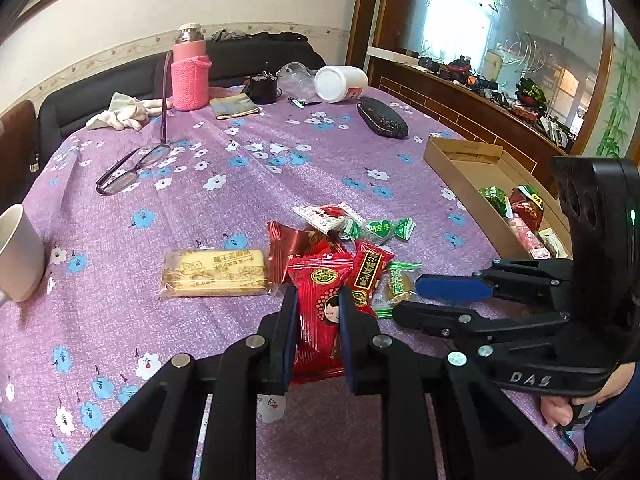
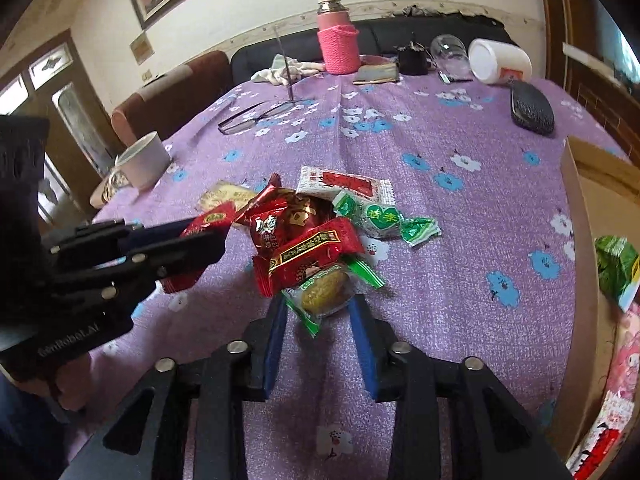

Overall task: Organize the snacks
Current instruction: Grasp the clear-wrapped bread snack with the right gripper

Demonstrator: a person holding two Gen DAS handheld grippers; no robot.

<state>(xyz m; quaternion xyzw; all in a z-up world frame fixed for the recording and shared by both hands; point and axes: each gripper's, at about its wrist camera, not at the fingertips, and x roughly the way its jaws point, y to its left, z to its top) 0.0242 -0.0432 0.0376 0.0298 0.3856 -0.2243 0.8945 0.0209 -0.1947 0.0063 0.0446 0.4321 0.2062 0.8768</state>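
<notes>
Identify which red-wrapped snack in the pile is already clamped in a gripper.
The red packet with the cartoon girl's face: the left gripper is shut on it; the other red wrappers lie ungripped.

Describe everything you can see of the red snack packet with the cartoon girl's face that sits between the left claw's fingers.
The red glossy plastic snack packet with a cartoon girl's face is a flat, sealed pillow pack bearing a round gold-green emblem and a dotted pattern. It lies at the near edge of the snack pile on the purple flowered tablecloth. The left claw is shut on it, one pad at each long side. Its upper corner touches a narrower red packet with a gold label.
</notes>
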